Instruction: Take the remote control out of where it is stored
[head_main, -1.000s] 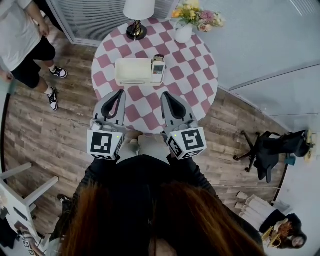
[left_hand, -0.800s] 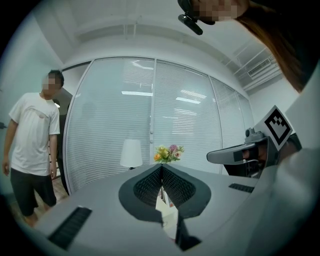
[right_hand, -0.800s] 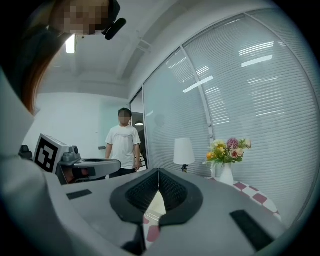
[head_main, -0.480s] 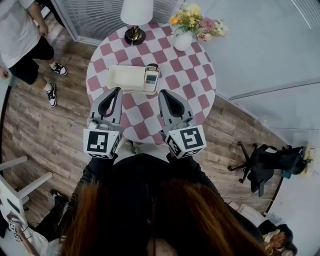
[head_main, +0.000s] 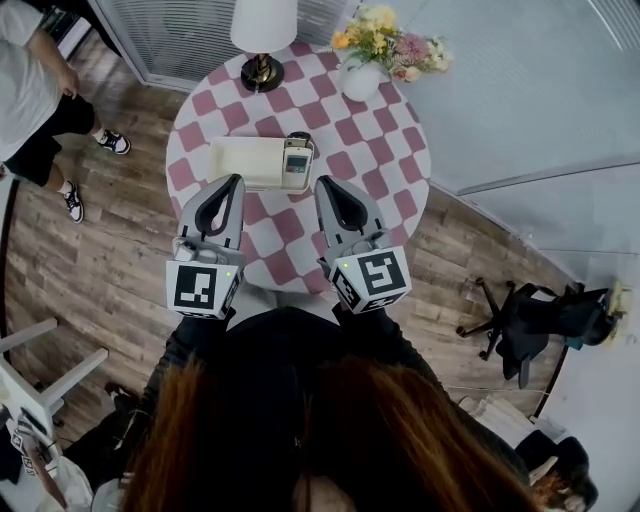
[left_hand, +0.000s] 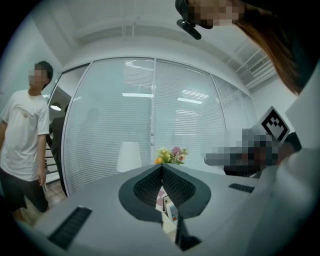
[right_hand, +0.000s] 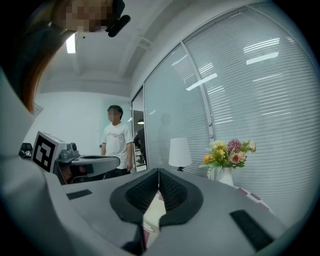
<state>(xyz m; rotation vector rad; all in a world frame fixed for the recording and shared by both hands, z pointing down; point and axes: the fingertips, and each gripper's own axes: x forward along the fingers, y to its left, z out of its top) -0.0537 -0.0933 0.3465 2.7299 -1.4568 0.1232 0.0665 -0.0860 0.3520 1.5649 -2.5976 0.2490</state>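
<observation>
A light remote control (head_main: 296, 161) with a small screen stands at the right end of a white box (head_main: 245, 163) on the round pink-checked table (head_main: 390, 150). In the head view my left gripper (head_main: 235, 180) and right gripper (head_main: 322, 182) are side by side over the table's near edge. Both are shut and empty, and their tips stop just short of the box. Through the left gripper (left_hand: 161, 166) jaws' gap the remote control (left_hand: 171, 212) shows ahead. Below the right gripper (right_hand: 158, 171) tips, part of the white box (right_hand: 152, 216) is seen.
A white lamp (head_main: 262, 28) and a vase of flowers (head_main: 365, 70) stand at the table's far side. A bystander (head_main: 35, 90) stands on the wooden floor at the left. Glass walls with blinds are behind the table. An office chair (head_main: 530, 320) is at the right.
Both grippers have moved forward over the table's near edge, toward the box and remote. The bystander has shifted toward the left edge of the view.
</observation>
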